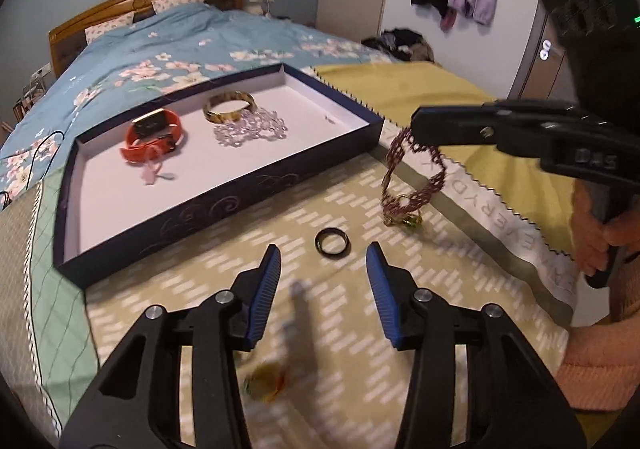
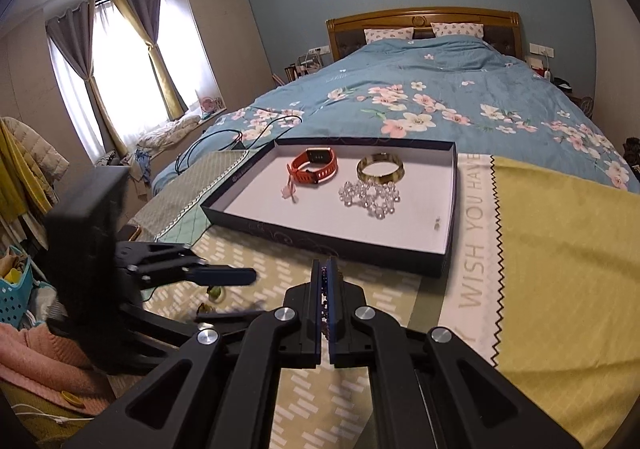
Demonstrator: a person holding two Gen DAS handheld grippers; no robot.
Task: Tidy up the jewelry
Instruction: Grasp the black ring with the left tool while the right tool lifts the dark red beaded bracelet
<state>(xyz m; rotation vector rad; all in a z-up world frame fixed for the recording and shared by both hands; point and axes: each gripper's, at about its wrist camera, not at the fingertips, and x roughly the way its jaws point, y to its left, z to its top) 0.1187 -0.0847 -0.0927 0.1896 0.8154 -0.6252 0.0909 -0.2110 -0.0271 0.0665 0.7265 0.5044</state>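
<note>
A dark shallow box [image 1: 224, 205] [image 2: 344, 249] lies on the bed. It holds an orange watch [image 1: 154, 137] [image 2: 314, 165], a gold bangle [image 1: 229, 106] [image 2: 380, 167] and a clear bead bracelet [image 1: 252, 129] [image 2: 370, 199]. My right gripper [image 1: 420, 129] [image 2: 326, 269] is shut on a purple bead chain [image 1: 412, 177] that hangs above the mat, right of the box. My left gripper [image 1: 323, 265] [image 2: 240, 276] is open, with a black ring [image 1: 333, 243] lying just beyond its fingertips.
A yellow cloth [image 1: 460, 105] [image 2: 560, 269] lies right of the box. A small yellow-green item [image 1: 266, 383] [image 2: 216, 292] lies on the patterned mat [image 1: 340, 329] under the left gripper. A black cable [image 2: 224, 137] runs across the blue duvet [image 2: 400, 105].
</note>
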